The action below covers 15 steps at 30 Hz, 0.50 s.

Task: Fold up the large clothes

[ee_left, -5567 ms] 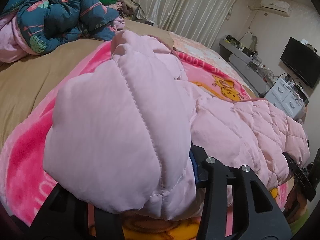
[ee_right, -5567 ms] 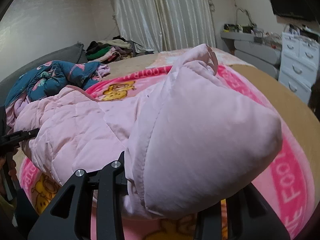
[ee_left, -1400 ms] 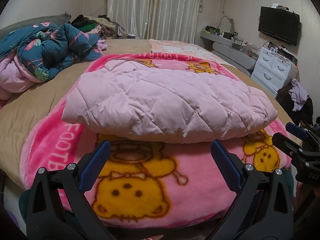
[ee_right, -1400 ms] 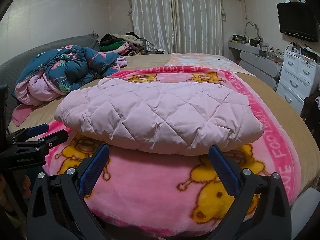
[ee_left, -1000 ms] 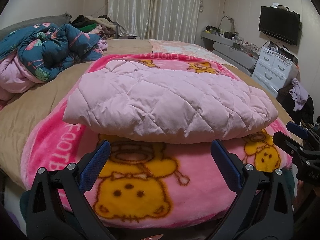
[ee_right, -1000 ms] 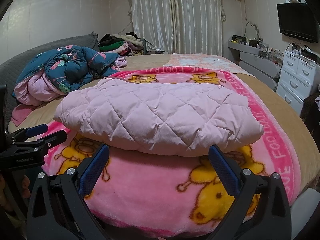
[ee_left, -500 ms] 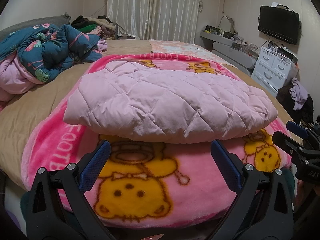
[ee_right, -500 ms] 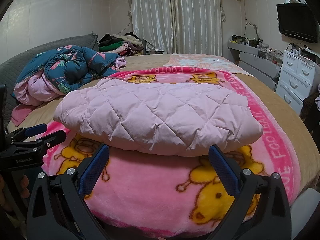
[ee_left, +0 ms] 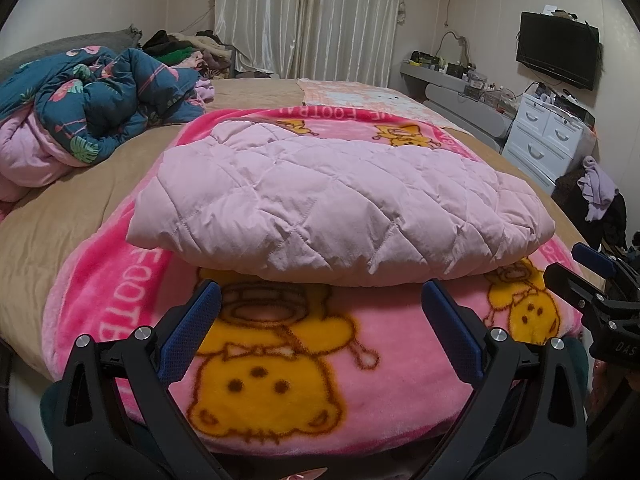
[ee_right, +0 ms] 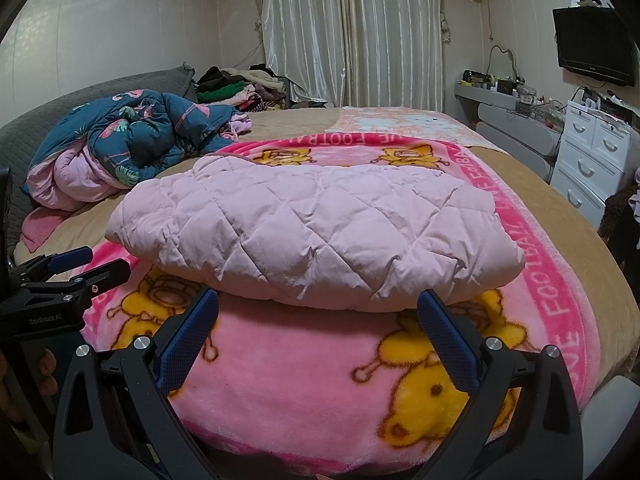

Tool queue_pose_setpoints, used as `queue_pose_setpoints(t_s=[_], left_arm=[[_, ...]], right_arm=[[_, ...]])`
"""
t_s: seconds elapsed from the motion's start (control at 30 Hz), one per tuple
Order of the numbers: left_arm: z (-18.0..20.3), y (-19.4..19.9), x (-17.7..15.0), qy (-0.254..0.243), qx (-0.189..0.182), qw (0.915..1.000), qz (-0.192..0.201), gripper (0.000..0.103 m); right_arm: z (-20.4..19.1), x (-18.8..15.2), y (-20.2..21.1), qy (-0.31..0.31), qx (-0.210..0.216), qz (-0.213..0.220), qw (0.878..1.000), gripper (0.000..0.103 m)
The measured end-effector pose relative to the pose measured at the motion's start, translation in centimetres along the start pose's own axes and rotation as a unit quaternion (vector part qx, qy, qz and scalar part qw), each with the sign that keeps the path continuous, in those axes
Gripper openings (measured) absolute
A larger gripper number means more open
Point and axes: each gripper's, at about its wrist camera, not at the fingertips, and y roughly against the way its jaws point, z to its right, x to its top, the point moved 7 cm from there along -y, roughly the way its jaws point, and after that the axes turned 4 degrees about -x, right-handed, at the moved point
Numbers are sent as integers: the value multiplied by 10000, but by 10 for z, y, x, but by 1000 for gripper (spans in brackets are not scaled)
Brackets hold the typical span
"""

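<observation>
Bed first: wide tan-covered bed (ee_left: 60, 216), and across its near end lies the bright pink fleece blanket with yellow cartoon bears (ee_left: 280, 368). On the middle of that blanket sits the task's thing, the pale pink diamond-quilted padded coat (ee_left: 332, 204), lying as 1 thick, flat, rounded packet with its doubled edge toward the cameras. From how it lies, I judge the folding of this piece essentially done, and the step in hand looks like a pause to check the result. Well apart on the left side of the bed is a crumpled dark teal flamingo-print quilt with pink lining (ee_left: 88, 108); it may be the next large item, though the task sentence does not settle that. Any next move calls for either a light press to flatten the puffy packet or a reach over to that heap for a fresh grab at an edge.

Now the tools. Left gripper (ee_left: 320, 320) hovers low just short of the coat's near edge, level and pointing straight at it, jaws spread wide with nothing between the blue pads. Right gripper (ee_right: 318, 320) mirrors it, also gaping and empty. Each one shows at the edge of the other's view, held side by side.
</observation>
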Motion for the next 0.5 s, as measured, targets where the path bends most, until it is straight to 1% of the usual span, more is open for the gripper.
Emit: queue_pose_setpoints(t_s=[0.5], left_arm=[[1, 0, 0, 26, -57, 10000, 27, 94]], right_arm=[[0, 0, 0, 6, -2, -8, 10000, 99]])
